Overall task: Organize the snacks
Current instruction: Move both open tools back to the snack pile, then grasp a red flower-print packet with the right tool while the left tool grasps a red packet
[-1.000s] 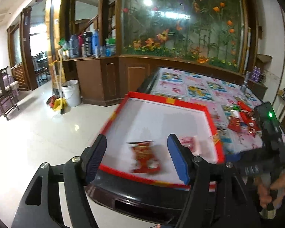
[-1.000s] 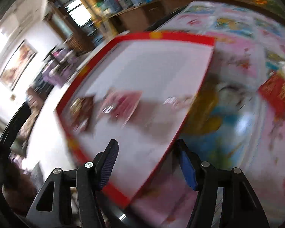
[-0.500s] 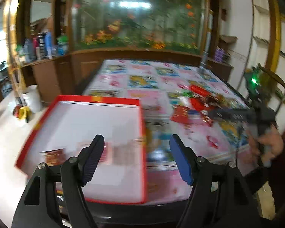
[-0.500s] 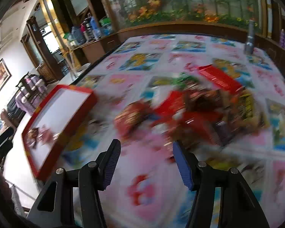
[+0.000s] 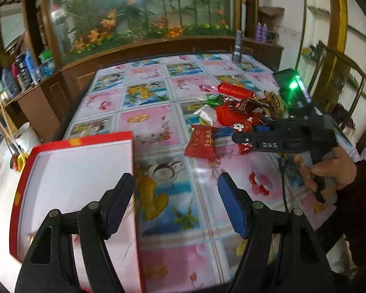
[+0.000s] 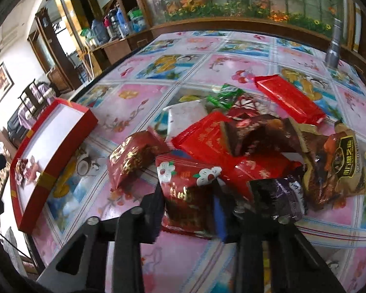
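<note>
Flowered oilcloth is covering the table (image 6: 231, 63) where the right gripper (image 6: 188, 207) is closing on a dark red flower-printed snack packet (image 6: 186, 190).

The packet is lying at the near edge of the snack pile (image 6: 244, 131), its foil looking light, crinkly and slippery, so a pinch across the filled middle is likely holding best. The left gripper (image 5: 175, 205) is hovering wide and empty beside the red box (image 5: 68, 171).
</note>
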Demonstrator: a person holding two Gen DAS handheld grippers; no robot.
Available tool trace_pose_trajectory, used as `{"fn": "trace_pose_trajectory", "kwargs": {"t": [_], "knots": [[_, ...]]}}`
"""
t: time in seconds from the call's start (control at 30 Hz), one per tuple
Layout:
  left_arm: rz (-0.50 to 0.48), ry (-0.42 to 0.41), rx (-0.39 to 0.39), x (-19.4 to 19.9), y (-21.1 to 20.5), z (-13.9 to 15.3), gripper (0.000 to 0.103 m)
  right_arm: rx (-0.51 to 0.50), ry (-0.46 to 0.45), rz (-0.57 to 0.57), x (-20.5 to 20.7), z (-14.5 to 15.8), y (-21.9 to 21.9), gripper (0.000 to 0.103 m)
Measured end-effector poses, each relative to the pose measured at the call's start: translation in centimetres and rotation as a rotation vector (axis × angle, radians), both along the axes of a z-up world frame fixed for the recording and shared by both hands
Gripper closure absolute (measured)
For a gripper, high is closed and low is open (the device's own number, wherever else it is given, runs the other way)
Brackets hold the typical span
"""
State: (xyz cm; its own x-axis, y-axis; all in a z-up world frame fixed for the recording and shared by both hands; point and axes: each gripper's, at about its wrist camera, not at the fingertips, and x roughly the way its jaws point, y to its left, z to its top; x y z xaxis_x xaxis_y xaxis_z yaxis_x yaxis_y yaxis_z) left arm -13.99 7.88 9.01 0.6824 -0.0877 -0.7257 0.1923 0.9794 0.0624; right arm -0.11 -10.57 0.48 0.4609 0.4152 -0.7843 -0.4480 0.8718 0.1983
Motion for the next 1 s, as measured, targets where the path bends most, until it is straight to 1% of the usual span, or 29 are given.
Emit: {"fn": "trace_pose_trajectory", "kwargs": {"t": [0.1,0.17,0.23,0.27,0.33,0.43,0.5,0.6,0.7,0.73,0.77,0.8,0.83,0.9,1.0], "knots": [[-0.04,0.042,0.023,2.9,-1.7,-1.0,0.032,0.046,0.016,-0.002,0.3,0.0,-1.1,0.071],[-0.065,0.061,0.035,4.9,-2.8,-1.7,0.032,0.143,0.036,-0.007,0.4,0.7,-2.5,0.071],[-0.071,0.082,0.052,6.5,-3.5,-2.4,0.032,0.301,0.03,-0.018,0.4,2.2,-4.7,0.071],[-0.072,0.107,0.07,7.5,-4.2,-3.0,0.032,0.35,0.019,-0.027,0.4,2.7,-5.4,0.071],[-0.086,0.126,0.094,8.5,-5.2,-3.7,0.032,0.435,0.008,-0.063,0.5,3.4,-6.9,0.071],[-0.095,0.132,0.135,9.9,-6.5,-4.6,0.032,0.476,0.001,-0.109,0.6,3.7,-8.0,0.07],[-0.088,0.16,0.142,11.1,-6.7,-5.4,0.033,0.495,-0.002,-0.134,0.7,3.8,-8.5,0.07],[-0.079,0.199,0.124,12.3,-6.8,-6.5,0.033,0.524,0.001,-0.171,1.0,3.8,-9.3,0.07],[-0.057,0.212,0.11,12.8,-6.8,-7.0,0.033,0.527,-0.006,-0.187,1.1,3.9,-9.7,0.07],[-0.056,0.213,0.099,12.8,-6.8,-7.1,0.035,0.526,-0.012,-0.186,1.0,4.0,-9.7,0.069],[-0.056,0.214,0.079,12.7,-6.7,-7.2,0.047,0.52,-0.02,-0.183,0.9,4.0,-9.7,0.069],[-0.056,0.222,0.066,12.9,-6.7,-7.3,0.053,0.513,-0.026,-0.181,0.9,4.1,-9.6,0.069],[-0.058,0.224,0.035,12.9,-6.5,-7.3,0.06,0.51,-0.031,-0.179,0.9,4.2,-9.4,0.069],[-0.045,0.225,0.016,12.9,-6.4,-7.4,0.061,0.512,-0.032,-0.178,0.9,4.2,-9.4,0.069],[-0.037,0.205,0.0,12.7,-6.4,-7.4,0.067,0.51,-0.033,-0.189,0.9,4.2,-9.4,0.069]]}}
